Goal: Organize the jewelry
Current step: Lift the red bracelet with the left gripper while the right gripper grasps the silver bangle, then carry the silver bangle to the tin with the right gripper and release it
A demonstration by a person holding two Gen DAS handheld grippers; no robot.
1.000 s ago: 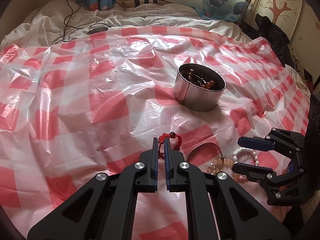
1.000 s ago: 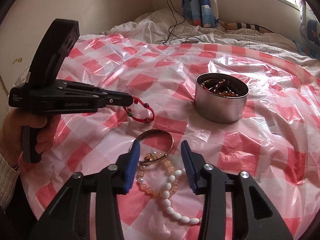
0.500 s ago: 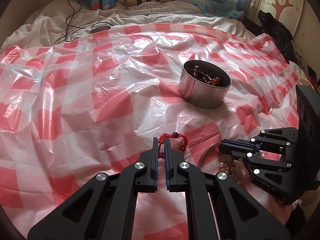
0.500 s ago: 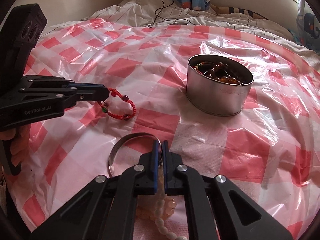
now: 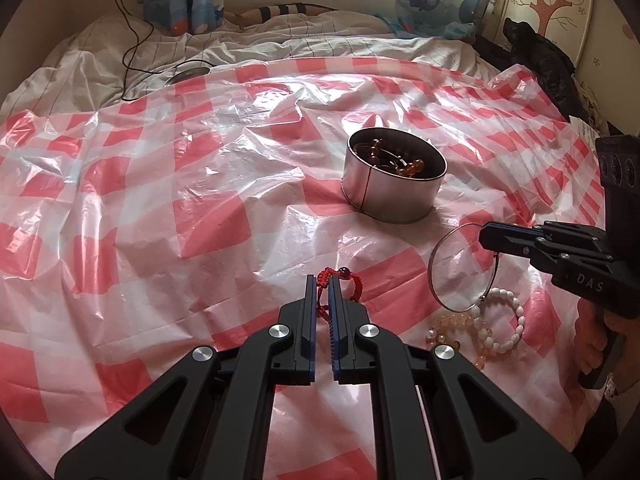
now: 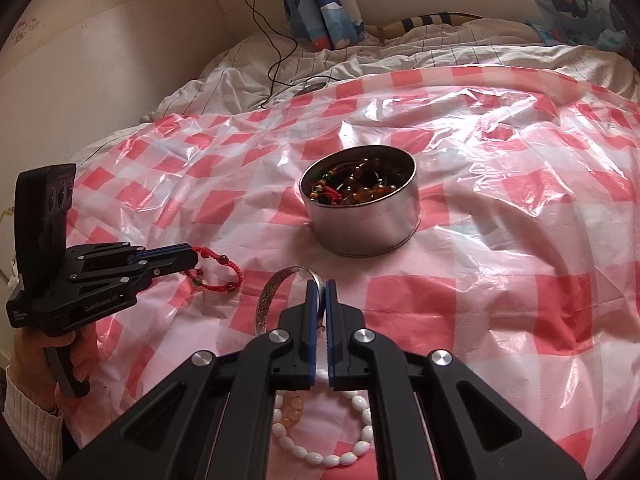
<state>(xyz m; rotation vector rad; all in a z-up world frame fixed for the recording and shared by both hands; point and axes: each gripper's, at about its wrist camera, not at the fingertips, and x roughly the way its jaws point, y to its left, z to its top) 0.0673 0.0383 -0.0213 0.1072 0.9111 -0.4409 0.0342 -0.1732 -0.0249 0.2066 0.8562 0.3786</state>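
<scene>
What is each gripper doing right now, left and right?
Left gripper: closed on the red cord bracelet.
Right gripper: closed on the silver bangle, lifted off the checkered sheet.

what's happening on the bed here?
A person is sorting jewelry into a round metal tin on a checked plastic sheet. The left gripper is shut on a red cord bracelet; the right gripper is shut on a silver bangle. A white bead bracelet lies loose.
</scene>
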